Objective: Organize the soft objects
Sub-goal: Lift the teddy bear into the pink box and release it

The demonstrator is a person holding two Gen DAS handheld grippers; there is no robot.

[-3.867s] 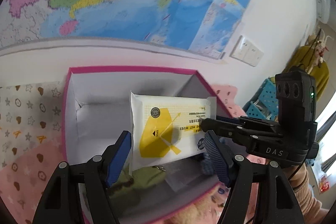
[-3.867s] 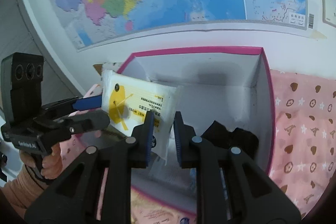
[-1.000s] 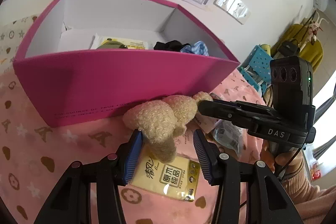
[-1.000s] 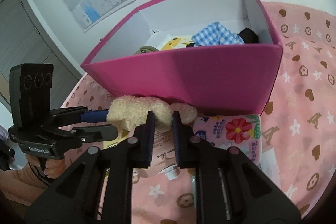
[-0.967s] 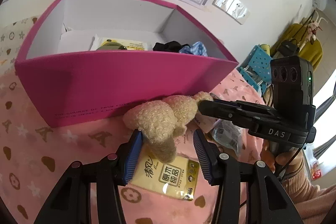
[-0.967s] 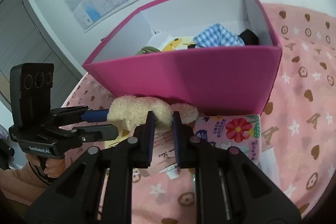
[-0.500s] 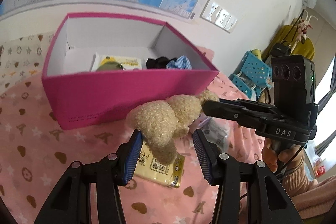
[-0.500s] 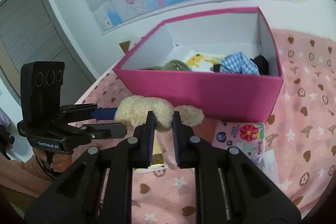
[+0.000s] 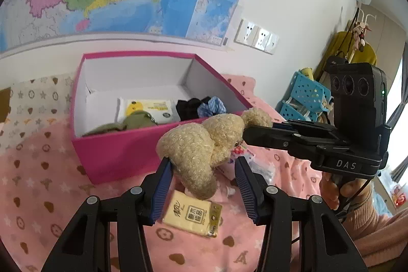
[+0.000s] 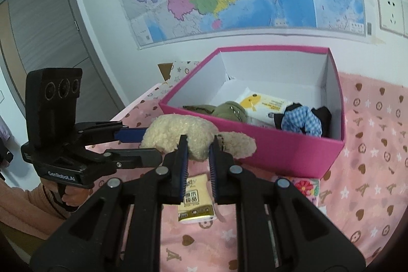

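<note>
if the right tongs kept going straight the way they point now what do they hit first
Likely the near wall of the pink box. The right tongs, already shut on the plush toy, aim just over that rim, so depth is unclear; they might instead clear it and meet the olive cloth inside.

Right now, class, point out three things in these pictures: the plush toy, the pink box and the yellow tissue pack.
plush toy (image 9: 193, 152): left wrist view, on its curly body.
pink box (image 10: 280, 144): right wrist view, on its near outer wall.
yellow tissue pack (image 9: 193, 216): left wrist view, on its printed face.
</note>
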